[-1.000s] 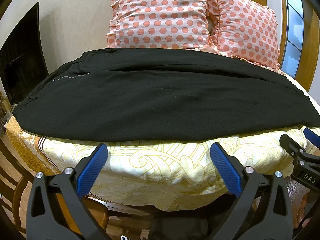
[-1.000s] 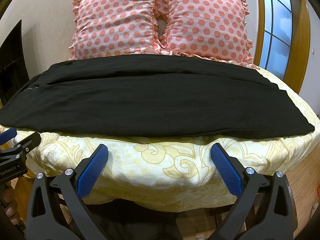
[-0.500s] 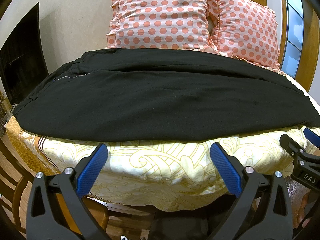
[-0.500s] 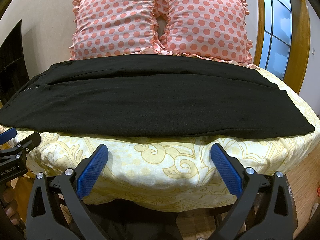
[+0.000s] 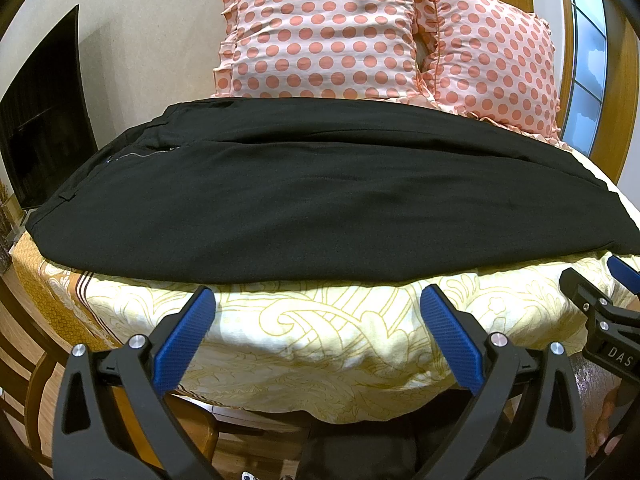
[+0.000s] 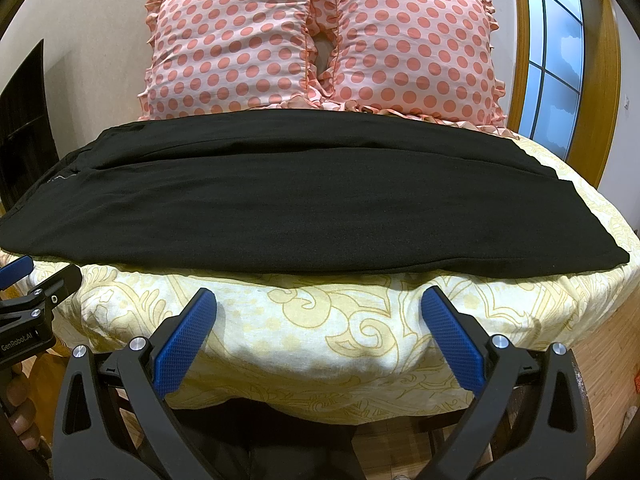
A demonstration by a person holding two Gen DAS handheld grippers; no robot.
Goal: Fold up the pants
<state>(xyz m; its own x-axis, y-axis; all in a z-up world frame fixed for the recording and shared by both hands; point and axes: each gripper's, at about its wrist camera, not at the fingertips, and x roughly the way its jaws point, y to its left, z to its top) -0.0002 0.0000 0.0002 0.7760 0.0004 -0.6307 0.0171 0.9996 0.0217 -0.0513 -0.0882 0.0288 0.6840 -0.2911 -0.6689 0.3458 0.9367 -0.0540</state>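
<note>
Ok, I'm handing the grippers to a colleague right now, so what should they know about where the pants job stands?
Left gripper: open, holding nothing, short of the bed edge.
Right gripper: open, empty, likewise short of the edge.
Black pants: lying flat across the yellow patterned bedspread, waist to the left, leg ends to the right, in front of two polka-dot pillows.
Done: pants laid out lengthwise.
Left: grip them and make the crosswise folds.

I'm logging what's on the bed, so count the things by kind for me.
Pants: 1
Pillows: 2
Bedspread: 1
Tongs, left and right, both open, off the bed: 2
Total: 6
</note>
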